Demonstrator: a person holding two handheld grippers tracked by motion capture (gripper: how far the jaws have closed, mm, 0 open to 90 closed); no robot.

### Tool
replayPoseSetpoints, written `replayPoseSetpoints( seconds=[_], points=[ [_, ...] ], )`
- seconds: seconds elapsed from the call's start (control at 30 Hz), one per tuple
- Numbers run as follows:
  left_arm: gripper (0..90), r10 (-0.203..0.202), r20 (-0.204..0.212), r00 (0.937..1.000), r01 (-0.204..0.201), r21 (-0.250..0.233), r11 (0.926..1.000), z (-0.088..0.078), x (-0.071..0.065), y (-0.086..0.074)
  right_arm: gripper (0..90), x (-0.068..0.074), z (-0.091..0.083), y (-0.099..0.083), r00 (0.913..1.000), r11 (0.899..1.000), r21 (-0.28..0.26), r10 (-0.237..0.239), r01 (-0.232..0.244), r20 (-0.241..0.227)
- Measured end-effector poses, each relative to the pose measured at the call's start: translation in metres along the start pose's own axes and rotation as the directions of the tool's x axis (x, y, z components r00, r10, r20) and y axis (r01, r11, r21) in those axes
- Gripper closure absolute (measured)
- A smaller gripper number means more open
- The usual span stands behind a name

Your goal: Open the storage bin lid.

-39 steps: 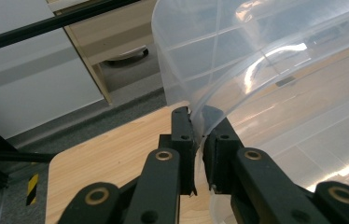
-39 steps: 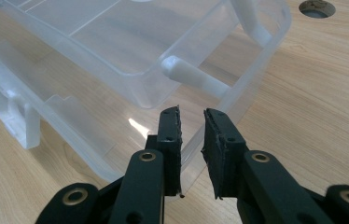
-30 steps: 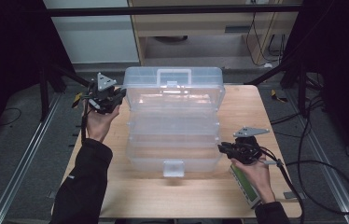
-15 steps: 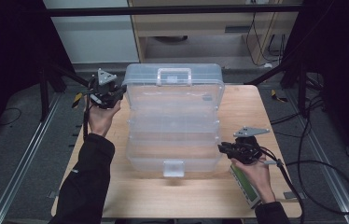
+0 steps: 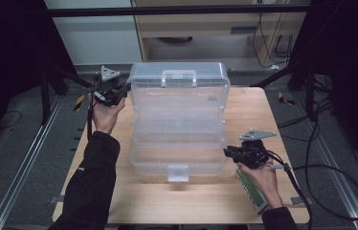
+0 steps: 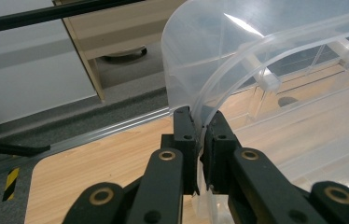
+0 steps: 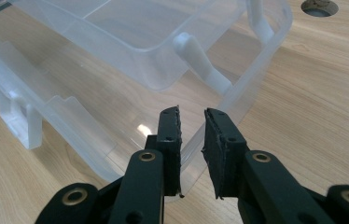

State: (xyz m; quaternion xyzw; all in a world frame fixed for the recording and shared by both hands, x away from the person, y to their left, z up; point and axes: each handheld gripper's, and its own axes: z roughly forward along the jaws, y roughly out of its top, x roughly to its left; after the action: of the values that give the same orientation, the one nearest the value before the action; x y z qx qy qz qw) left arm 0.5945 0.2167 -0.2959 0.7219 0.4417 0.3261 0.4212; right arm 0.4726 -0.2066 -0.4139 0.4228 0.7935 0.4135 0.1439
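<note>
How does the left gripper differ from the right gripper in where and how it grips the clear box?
The left gripper pinches the rim of the raised lid at the far corner; the right gripper straddles the rim of the bottom tray at the near corner. Left jaws press tight; right jaws show a gap. Both have black jaws.
</note>
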Motion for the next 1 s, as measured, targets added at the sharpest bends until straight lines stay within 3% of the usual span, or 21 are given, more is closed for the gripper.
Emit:
replayPoseSetpoints(
  seconds=[1.0],
  points=[
    [83.8, -0.018, -0.009, 0.9998, 0.018, 0.015, 0.9997, 0.026, 0.009, 0.011, 75.9, -0.001, 0.0, 0.001, 1.0, 1.0, 0.003, 0.003, -0.002, -0.008]
  ],
)
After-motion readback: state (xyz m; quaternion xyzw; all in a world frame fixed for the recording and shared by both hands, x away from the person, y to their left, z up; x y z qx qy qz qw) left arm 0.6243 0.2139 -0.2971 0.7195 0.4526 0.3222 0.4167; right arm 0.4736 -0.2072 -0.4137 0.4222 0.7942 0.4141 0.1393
